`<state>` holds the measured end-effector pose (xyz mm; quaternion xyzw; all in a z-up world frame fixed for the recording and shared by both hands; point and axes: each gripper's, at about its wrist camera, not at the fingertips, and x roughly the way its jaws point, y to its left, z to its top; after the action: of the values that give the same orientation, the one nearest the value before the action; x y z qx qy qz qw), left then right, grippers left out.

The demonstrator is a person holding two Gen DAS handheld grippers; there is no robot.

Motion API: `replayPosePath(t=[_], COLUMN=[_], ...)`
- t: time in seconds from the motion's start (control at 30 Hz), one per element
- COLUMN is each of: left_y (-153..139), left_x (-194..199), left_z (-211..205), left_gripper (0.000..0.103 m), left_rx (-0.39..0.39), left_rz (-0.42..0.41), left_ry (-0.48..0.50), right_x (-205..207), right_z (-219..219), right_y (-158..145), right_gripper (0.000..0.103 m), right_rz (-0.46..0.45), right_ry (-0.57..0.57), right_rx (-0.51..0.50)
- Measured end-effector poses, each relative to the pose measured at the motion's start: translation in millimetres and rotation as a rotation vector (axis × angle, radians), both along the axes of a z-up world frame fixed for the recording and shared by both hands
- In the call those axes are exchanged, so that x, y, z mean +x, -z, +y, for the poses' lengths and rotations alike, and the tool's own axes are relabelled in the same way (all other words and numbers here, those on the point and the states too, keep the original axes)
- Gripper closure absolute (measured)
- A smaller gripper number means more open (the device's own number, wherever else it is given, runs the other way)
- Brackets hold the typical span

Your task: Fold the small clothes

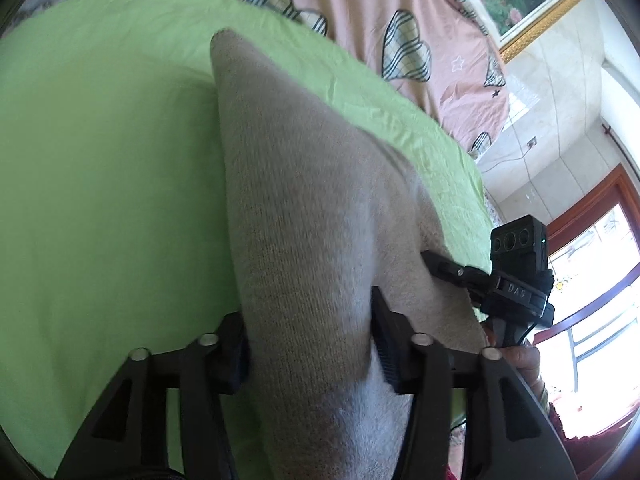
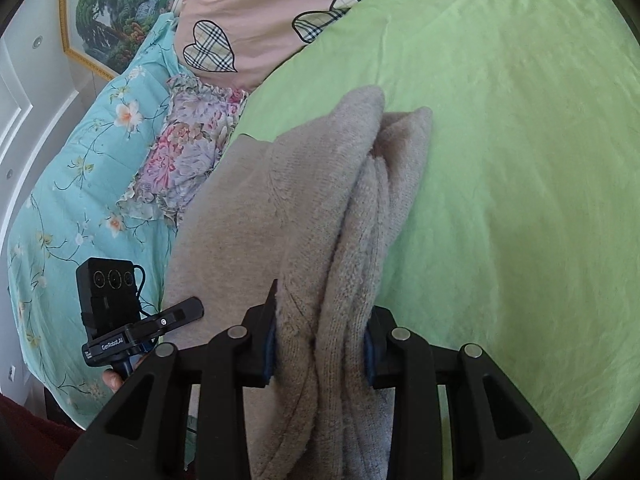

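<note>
Holding beige knit garment [image 1: 304,200] in both: left hand-held gripper [image 1: 310,344] wider, right hand-held gripper [image 2: 320,344] clamped on bunched folds; advise keeping edges aligned, lowering flat onto green sheet [image 2: 520,160].

left wrist view: aimed down, close over green sheet [image 1: 100,160].
right wrist view: likewise.
shared: beige garment [image 1: 304,208], sheet.

**Right gripper clamped on bunched grey knit**

At bottom centre, the right gripper [image 2: 320,344] pinches a bunched fold of the grey knit garment [image 2: 320,200], which stretches up to mid-frame over the green sheet [image 2: 520,160]. At lower left, the left gripper [image 2: 176,312] reaches the garment's edge. A pink heart-print quilt [image 2: 260,12] and a turquoise floral quilt [image 2: 80,160] fill the upper left.
</note>
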<state>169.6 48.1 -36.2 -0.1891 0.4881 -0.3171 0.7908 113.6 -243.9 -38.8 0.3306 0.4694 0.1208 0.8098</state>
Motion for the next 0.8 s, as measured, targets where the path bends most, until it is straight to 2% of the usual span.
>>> replayPosePath(t=[0.03, 0.1, 0.17, 0.33, 0.43, 0.5, 0.57, 0.63, 0.7, 0.73, 0.8], left_y=[3, 4, -2, -18, -13, -9, -5, -6, -8, -11, -12], left_x=[2, 9, 16, 40, 49, 48, 48, 48, 55, 64, 82], left_z=[1, 7, 14, 21, 17, 13, 4, 6, 10, 10, 12], left_gripper=[0.034, 0.033, 0.031, 0.029, 0.029, 0.03, 0.031, 0.031, 0.03, 0.026, 0.025], left_rx=[-0.006, -0.028, -0.031, -0.04, -0.041, -0.027, -0.014, -0.02, -0.03, -0.035, -0.046], left_rz=[0.026, 0.065, 0.061, 0.032, 0.055, 0.056, 0.06, 0.069, 0.072, 0.072, 0.073], left_ry=[0.004, 0.006, -0.013, -0.069, -0.073, -0.063, -0.056, -0.053, -0.059, -0.068, -0.081], right_x=[0, -1, 1, 27, 57, 78, 91, 89, 73, 64, 52], right_z=[-2, -8, -14, -35, -36, -35, -30, -27, -32, -36, -42], right_y=[1, -2, -13, -43, -39, -26, -17, -24, -42, -50, -51], right_gripper=[0.061, 0.055, 0.044, 0.045, 0.056, 0.07, 0.088, 0.093, 0.094, 0.094, 0.094], right_rz=[0.011, 0.027, 0.019, -0.065, -0.058, -0.018, 0.009, -0.021, -0.119, -0.161, -0.173], right_ry=[0.008, 0.016, 0.038, 0.102, 0.102, 0.085, 0.058, 0.058, 0.08, 0.095, 0.115], right_rx=[0.015, 0.014, -0.04, -0.069, -0.076, -0.048, -0.056, -0.068, -0.022, -0.002, -0.003])
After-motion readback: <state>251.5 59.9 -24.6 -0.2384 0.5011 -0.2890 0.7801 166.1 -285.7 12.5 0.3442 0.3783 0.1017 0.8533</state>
